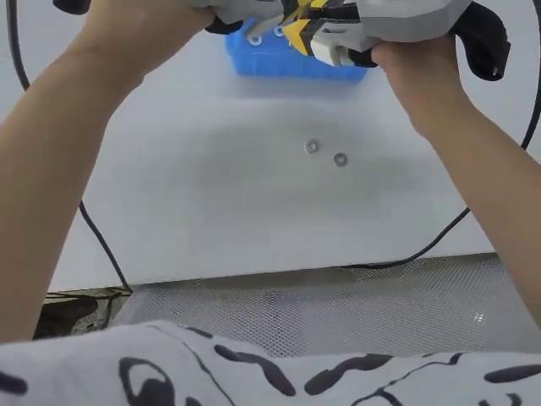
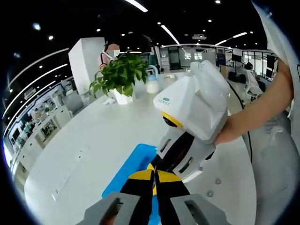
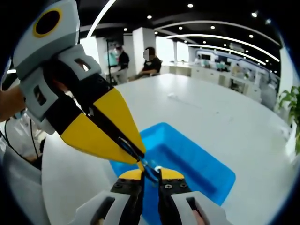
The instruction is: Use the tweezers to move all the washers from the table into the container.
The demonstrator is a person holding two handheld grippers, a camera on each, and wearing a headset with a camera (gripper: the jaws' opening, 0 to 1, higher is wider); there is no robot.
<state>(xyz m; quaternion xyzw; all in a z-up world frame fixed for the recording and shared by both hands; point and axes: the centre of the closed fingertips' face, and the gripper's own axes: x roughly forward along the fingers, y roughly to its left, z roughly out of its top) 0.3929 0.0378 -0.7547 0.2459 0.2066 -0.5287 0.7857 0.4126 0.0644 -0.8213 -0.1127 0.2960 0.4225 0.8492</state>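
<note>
- left gripper (image 2: pixel 154 177): jaws pressed together, clamped on the tweezers (image 3: pixel 146 165). In the right gripper view it comes in from upper left with the tweezers poking out past its yellow tips. Looks like this one just carries the tool.
- tweezers: angled down, tip sitting over the blue container (image 1: pixel 287 66). There's a small pale ring at the tip, probably a washer, but it's too small to confirm.
- right gripper (image 3: pixel 151 176): jaws nearly closed, pinched around the tip end of the tweezers. My read is that it squeezes the tweezer arms, so easing off would drop the part.
- both grippers meet tip to tip at the top centre of the head view, above the container. That fits a drop-off, not a pick.
- container: top centre of the tabletop (image 1: pixel 211 186), with at least two washers (image 1: pixel 255 40) already inside.
- two loose washers (image 1: pixel 312 146) are right of centre on the tabletop, close together and well apart from the container. So the task isn't finished: two more picks after this one.
</note>
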